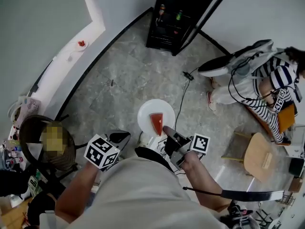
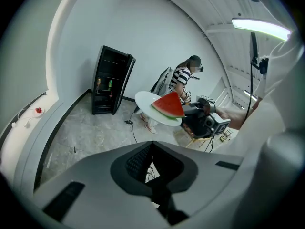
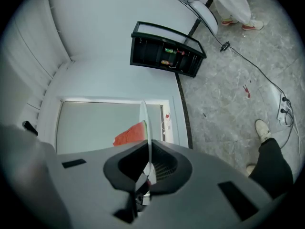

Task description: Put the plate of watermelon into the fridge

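One rim of the plate of watermelon point(image 1: 145, 112) sits pinched in the right gripper's point(image 1: 167, 130) fingers, with the open fridge point(image 1: 176, 13) far ahead, well apart, while the left gripper's point(image 1: 121, 137) fingers meet on nothing.

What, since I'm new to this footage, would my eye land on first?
The red watermelon wedge on a white plate, held by its rim in the right hand-held gripper above the grey floor, mid-frame. Beyond it, a black fridge stands open at the far end, and a person in a striped top is at the right.
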